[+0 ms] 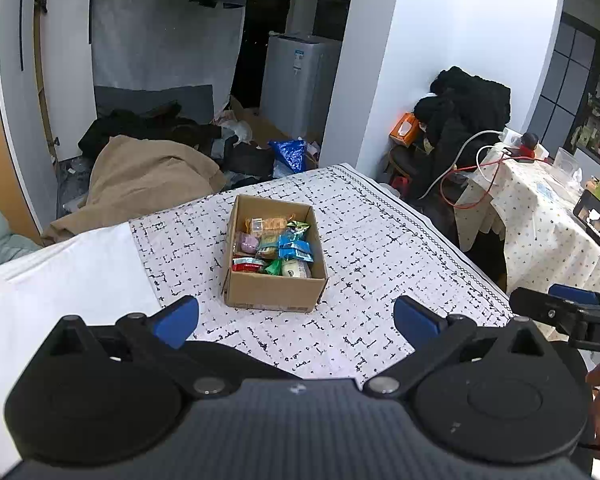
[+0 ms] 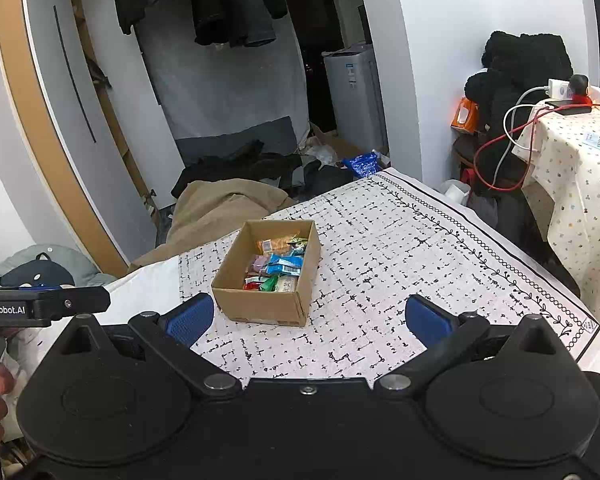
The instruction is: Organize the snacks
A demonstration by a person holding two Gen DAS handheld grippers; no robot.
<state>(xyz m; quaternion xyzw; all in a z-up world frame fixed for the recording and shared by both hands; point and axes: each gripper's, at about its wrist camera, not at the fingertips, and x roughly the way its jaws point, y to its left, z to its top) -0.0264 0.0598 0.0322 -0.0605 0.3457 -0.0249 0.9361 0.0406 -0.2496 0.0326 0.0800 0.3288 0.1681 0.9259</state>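
An open cardboard box (image 1: 273,294) (image 2: 259,305) sits on the patterned tablecloth (image 1: 380,248) (image 2: 400,264), holding several wrapped snacks (image 1: 275,246) (image 2: 279,266) in blue, green, red, orange and purple packets. My left gripper (image 1: 295,320) hovers just in front of the box, open, with nothing between its blue pads (image 1: 175,322). My right gripper (image 2: 310,318) is also open and bare, close to the box's near side. The right gripper's body shows at the right edge of the left wrist view, and the left one's body at the left edge of the right wrist view.
A white sheet (image 1: 59,280) covers the table's left part. Clothes and a tan blanket (image 1: 147,176) lie on the floor beyond. A side table with a spotted cloth (image 1: 540,216), cables and a power strip stands to the right. A grey appliance (image 1: 300,80) stands behind.
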